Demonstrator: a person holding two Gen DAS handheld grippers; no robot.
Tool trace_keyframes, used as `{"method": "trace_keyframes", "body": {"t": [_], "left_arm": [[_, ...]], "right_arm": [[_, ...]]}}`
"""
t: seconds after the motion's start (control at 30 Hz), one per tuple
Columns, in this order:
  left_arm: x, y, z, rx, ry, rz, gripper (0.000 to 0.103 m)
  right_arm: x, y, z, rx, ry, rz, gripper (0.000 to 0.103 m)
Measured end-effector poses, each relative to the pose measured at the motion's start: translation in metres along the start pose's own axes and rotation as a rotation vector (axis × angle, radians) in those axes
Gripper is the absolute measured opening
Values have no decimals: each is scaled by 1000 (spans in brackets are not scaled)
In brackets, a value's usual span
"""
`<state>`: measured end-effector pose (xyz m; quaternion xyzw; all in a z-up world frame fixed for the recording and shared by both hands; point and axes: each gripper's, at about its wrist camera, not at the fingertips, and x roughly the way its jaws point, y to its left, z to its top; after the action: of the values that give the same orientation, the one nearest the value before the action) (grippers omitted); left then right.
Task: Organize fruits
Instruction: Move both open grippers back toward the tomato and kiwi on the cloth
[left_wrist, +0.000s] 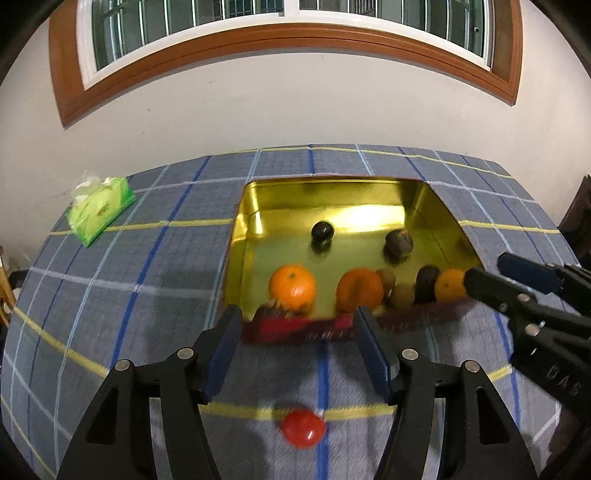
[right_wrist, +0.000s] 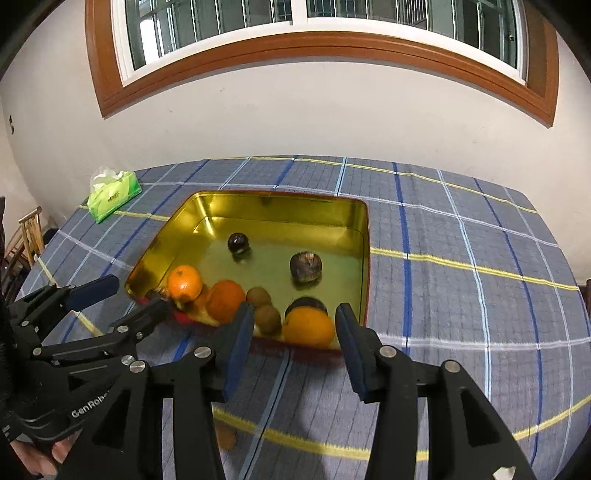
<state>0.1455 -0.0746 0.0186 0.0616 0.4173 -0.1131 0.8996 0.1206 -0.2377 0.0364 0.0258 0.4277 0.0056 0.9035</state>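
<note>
Gold tray (right_wrist: 207, 206), square, red outer rim, sits at the middle of the worktop (right_wrist: 461, 258) under a grey-blue plaid cloth.

Contents, right wrist view: 1 orange (right_wrist: 184, 282) at the tray's 8 o'clock corner; a 2nd orange (right_wrist: 226, 300) just beside it; 2 brown kiwi-like fruits (right_wrist: 258, 295), (right_wrist: 269, 318) touching each other at 6 o'clock; a 3rd orange (right_wrist: 309, 326) against the near wall with a dark fruit (right_wrist: 306, 302) right behind it; 1 dark round fruit (right_wrist: 238, 242) and 1 dark wrinkled fruit (right_wrist: 305, 265) apart toward the centre.

Outside the tray: 1 red tomato-like fruit (left_wrist: 303, 427) on the cloth, near the left claw's base, at 6 o'clock in the left wrist view.

Left claw (left_wrist: 295, 323): jaws parted, nothing between the pads, over the tray's near rim.

Right claw (right_wrist: 295, 321): jaws parted narrower; the 3rd orange shows in the gap, pads clear of it.

Green tissue pack (right_wrist: 114, 197) at the worktop's 10 o'clock corner. Window (right_wrist: 295, 14) above the wall.
</note>
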Motion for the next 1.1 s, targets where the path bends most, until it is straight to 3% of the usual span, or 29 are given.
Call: {"method": "trace_keyframes", "body": {"t": [0.3,0.57,1.1], "left_arm": [[-26,24,-58,-39,19,56,63],[-26,40,-93,-77,60,88,63],[-13,50,-104,-98,96,94,63]], "right_arm": [[-21,10,-59,13,44,15,44],[-13,20,-108,14,124,34,44],[14,51,-101,-59,127,39,41]]}}
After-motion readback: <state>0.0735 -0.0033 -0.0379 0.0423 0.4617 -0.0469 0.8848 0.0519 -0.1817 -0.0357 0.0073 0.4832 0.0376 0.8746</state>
